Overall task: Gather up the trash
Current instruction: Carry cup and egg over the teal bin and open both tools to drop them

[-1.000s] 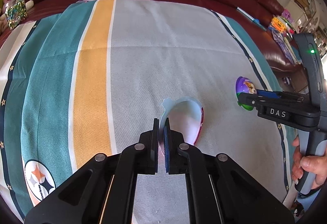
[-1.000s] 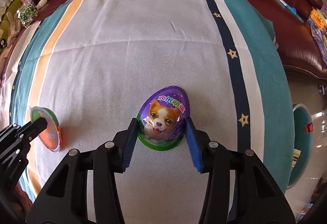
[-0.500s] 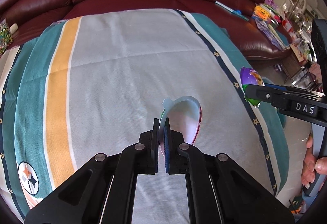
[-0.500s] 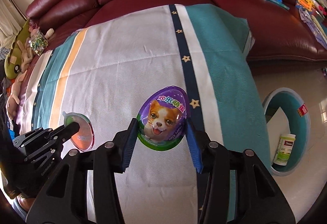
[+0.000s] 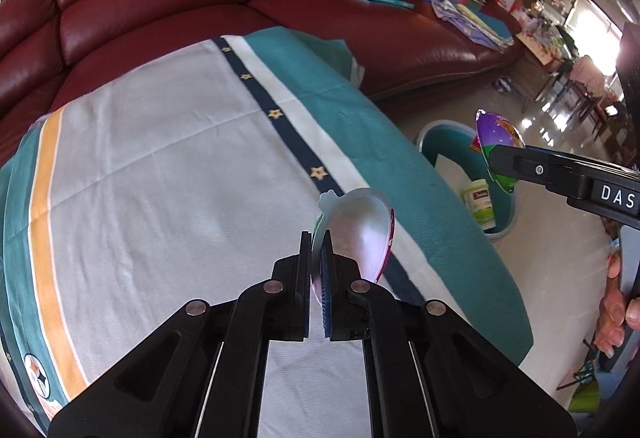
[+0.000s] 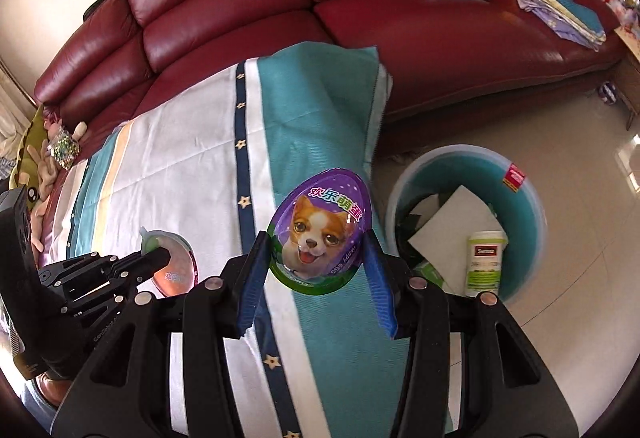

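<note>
Right wrist view: both grippers carry egg halves above the striped cloth (image 6: 192, 158).
Right gripper (image 6: 316, 266) clamps the purple puppy egg half (image 6: 320, 230) (bin (image 6: 532, 198) just beside); left gripper (image 5: 316, 270) pinches the clear egg half (image 5: 360, 230).

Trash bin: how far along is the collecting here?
The bin already holds a white bottle and paper. In hand: the right gripper grips the purple egg pack, the left gripper a clear shell. Both remain undropped.
</note>
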The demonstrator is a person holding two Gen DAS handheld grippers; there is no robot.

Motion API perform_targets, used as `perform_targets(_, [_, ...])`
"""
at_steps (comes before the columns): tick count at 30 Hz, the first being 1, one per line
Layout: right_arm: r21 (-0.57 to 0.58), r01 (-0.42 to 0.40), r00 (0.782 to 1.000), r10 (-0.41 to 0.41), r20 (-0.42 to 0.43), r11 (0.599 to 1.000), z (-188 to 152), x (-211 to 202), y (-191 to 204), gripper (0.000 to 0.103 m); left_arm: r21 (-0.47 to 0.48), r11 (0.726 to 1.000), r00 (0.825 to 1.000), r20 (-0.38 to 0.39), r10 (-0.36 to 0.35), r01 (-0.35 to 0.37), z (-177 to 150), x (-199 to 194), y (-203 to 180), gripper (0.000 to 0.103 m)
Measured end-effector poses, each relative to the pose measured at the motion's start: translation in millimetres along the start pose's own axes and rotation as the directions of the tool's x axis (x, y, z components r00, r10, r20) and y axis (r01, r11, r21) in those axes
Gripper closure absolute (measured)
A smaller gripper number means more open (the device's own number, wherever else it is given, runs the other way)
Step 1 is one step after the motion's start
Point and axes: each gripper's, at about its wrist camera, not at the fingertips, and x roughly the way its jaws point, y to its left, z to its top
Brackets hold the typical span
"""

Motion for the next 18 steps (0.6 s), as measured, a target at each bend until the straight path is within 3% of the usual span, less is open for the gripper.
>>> perform_targets(10, [0.158, 0.042, 0.998, -0.048, 0.031, 0.986, -15, -30, -109, 0.058, 0.153, 0.986, 0.998, -0.032, -0.059, 0.063, 32, 28, -107, 0.098])
perform_targets(18, [0.207, 0.056, 0.998, -0.06, 0.016, 0.977, -18, -33, -155, 0.058, 0.233, 0.966, 0.992, -0.089, -0.094, 0.113, 45, 67, -178, 0.098])
